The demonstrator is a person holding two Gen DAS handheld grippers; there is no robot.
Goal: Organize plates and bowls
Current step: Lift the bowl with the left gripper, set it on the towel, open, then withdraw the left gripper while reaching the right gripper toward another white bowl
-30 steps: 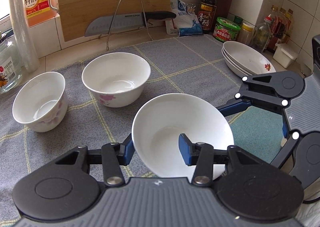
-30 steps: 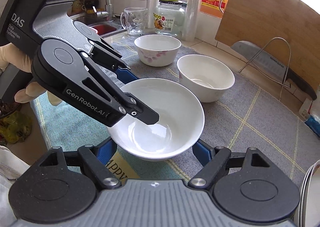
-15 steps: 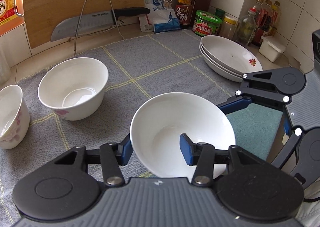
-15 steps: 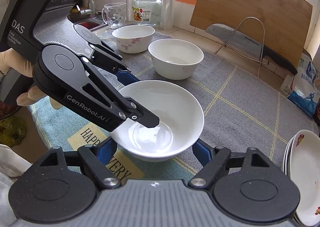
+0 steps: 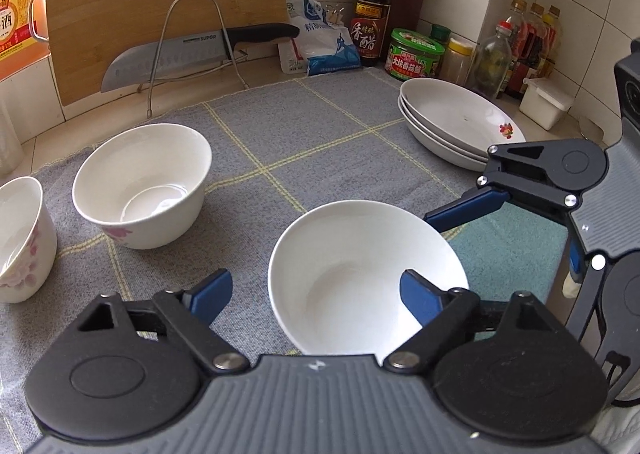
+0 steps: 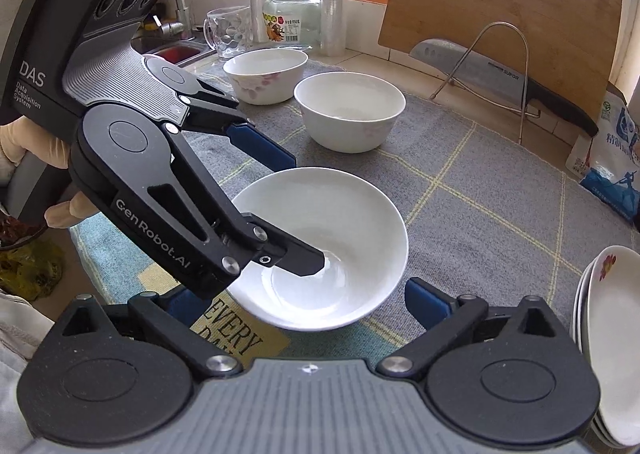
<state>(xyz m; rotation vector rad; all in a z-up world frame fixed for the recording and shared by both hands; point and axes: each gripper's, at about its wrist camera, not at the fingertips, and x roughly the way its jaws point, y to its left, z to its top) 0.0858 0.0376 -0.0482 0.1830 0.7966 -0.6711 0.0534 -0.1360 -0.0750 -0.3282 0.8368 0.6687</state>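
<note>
A plain white bowl rests on the grey checked mat. My left gripper is open; its right finger reaches inside the bowl and its left finger stands apart outside the rim. It also shows in the right wrist view. My right gripper is open around the bowl's near side; one of its fingers lies beside the rim. Two flowered bowls stand at the left. A stack of plates sits at the right.
A cutting board and a knife on a wire stand are at the back. Bottles and jars line the back right corner. A glass jar, a glass mug and a sink are far left.
My left gripper's jaws have opened and let go of the bowl's rim. The bowl has come down onto the mat. Both views have swung further right across the mat.
</note>
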